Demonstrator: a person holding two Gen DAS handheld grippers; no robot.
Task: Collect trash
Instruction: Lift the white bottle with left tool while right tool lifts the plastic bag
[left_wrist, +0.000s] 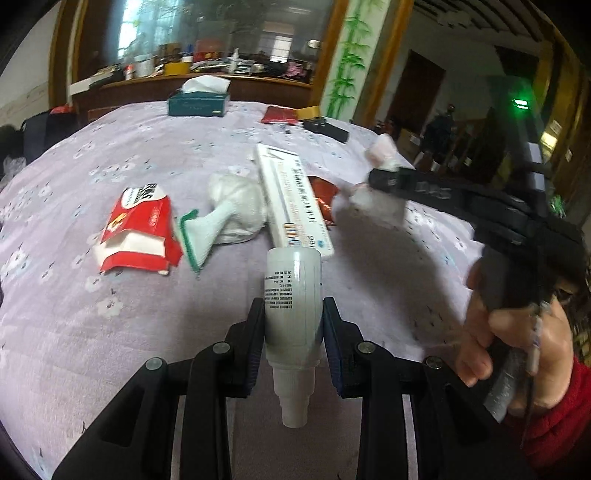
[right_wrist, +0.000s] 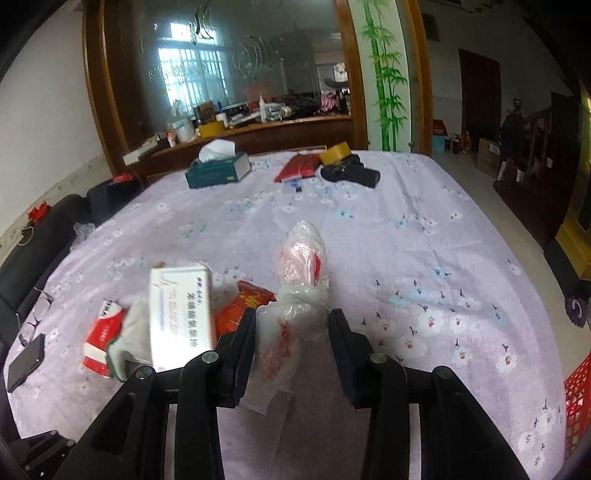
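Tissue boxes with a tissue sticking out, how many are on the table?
1. The teal tissue box sits at the table's far side, left of the red packet. Others may be hidden outside both views.

The long white box (right_wrist: 181, 317) at the lower left of the right wrist view has a row of blue Chinese letters down its face, but they are too blurry to read for sure. In the left wrist view, the small white bottle (left_wrist: 293, 306) in the middle has tiny black print on its label, too small to read. The red and white pack (left_wrist: 138, 230) at the left shows big dark letters on top, and they cannot be made out.
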